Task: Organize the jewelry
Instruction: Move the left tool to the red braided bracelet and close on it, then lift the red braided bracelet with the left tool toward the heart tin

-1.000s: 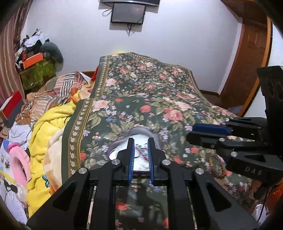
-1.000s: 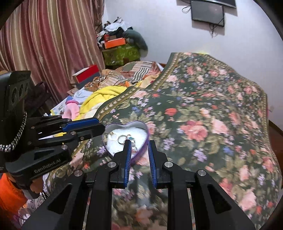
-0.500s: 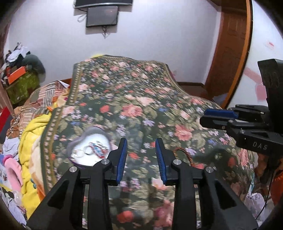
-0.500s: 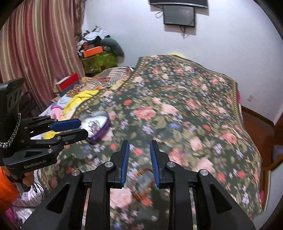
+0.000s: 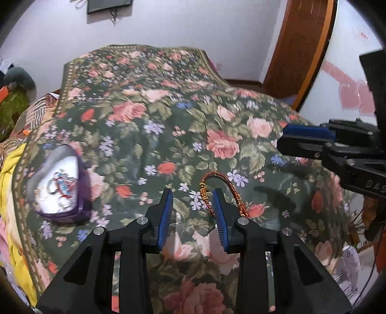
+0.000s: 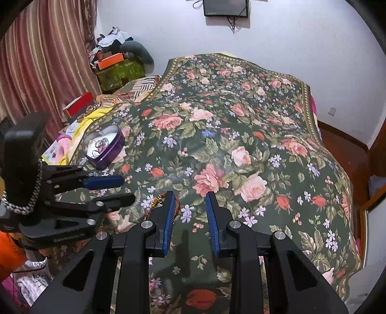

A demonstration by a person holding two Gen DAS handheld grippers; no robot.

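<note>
Both grippers shifted over twisted copper-gold bracelet (image 5: pixel 231 190).

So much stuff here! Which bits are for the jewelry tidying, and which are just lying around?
For the job:
- braided bracelet on the bedspread
- heart-shaped tin holding jewelry

Lying about:
- yellow blanket
- orange box
- wall screen

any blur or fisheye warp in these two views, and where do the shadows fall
Left wrist view: heart-shaped tin smeared by motion blur, door frame bowed. Right wrist view: sharper, curtain curved at the edge, gripper shadow on the floral bedspread.
</note>
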